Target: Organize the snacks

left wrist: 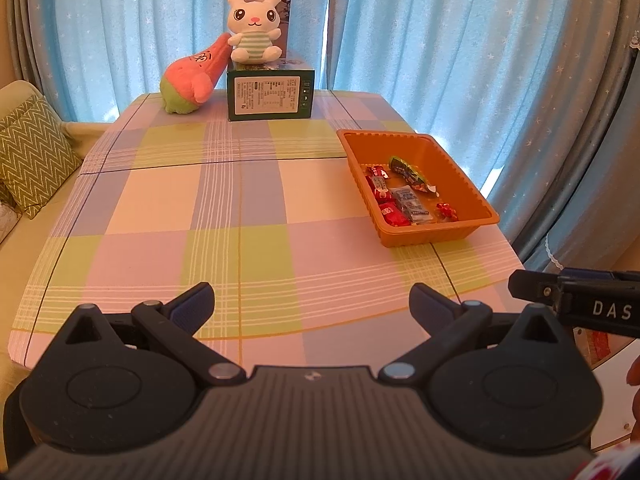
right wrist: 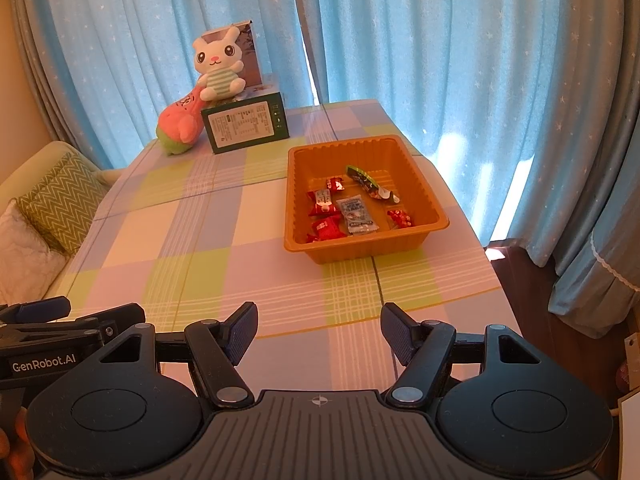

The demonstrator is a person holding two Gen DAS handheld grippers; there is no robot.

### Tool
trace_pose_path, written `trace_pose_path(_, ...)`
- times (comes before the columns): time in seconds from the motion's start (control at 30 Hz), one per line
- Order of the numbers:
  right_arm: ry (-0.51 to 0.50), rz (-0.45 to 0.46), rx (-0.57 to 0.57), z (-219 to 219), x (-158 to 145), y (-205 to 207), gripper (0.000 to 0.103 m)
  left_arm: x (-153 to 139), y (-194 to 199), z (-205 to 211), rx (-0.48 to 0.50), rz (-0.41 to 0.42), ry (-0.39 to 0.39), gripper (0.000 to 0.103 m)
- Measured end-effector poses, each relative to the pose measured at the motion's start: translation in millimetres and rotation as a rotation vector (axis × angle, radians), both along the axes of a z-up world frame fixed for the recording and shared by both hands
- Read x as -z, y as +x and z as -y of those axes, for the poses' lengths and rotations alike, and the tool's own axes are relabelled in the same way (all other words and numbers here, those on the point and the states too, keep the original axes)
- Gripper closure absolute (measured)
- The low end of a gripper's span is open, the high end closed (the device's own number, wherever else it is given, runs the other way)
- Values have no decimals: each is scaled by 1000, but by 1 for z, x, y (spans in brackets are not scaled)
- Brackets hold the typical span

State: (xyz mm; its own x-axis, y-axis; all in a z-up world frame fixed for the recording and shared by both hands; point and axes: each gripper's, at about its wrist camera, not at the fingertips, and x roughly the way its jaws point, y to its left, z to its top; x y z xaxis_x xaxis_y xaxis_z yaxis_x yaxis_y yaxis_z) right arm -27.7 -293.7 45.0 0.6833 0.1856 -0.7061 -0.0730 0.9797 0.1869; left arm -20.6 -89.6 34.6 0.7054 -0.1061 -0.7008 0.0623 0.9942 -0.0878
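Observation:
An orange tray (left wrist: 438,236) (right wrist: 362,250) sits on the right side of the checked table. In it lie several wrapped snacks: red candies (right wrist: 326,226), a grey-blue packet (right wrist: 356,214) and a green wrapper (right wrist: 368,182); they also show in the left wrist view, red candies (left wrist: 394,214), grey-blue packet (left wrist: 412,204), green wrapper (left wrist: 408,172). My left gripper (left wrist: 312,304) is open and empty, above the near edge of the table. My right gripper (right wrist: 319,332) is open and empty, near the front edge, short of the tray. The right gripper's side shows in the left wrist view (left wrist: 576,300).
At the far end stands a green box (left wrist: 270,96) (right wrist: 246,126) with a white rabbit plush (left wrist: 254,28) (right wrist: 220,66) on top and a pink plush (left wrist: 192,80) (right wrist: 178,124) beside it. Blue curtains hang behind. A sofa with cushions (left wrist: 34,156) (right wrist: 60,200) is at the left.

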Motion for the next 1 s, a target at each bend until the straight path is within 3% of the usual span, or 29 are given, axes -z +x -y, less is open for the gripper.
trace_pose_path(1.0,-1,1,2,1,-1,0,35,-2,1,3,3,-4,1,0)
